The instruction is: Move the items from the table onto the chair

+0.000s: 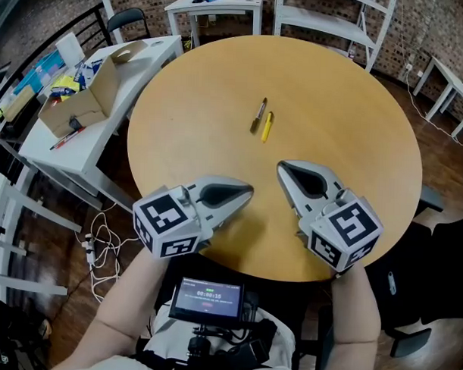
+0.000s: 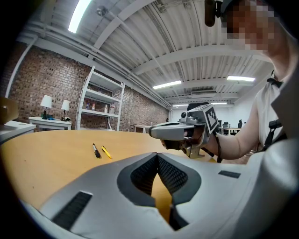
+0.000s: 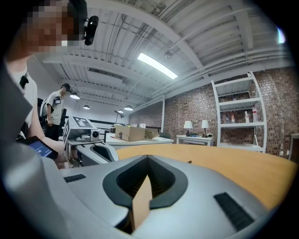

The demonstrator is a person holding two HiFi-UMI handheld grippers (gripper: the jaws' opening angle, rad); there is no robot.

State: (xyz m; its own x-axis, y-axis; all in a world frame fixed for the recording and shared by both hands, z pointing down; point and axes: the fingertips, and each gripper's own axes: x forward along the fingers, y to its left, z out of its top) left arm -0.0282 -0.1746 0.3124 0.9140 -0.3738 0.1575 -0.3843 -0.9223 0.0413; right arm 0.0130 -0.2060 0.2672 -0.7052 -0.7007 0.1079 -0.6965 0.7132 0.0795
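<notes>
Round table [image 1: 348,109]: black pen [image 1: 259,115] beside yellow pen [image 1: 268,126]; cardboard box [image 1: 90,100] nearby.

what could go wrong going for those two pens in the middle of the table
The dark pen and the yellow pen lie close side by side, so closing on one could knock or roll the other. The left gripper and the right gripper are both shut and empty; reaching without opening first would probably just push the thin pens across the table.
</notes>
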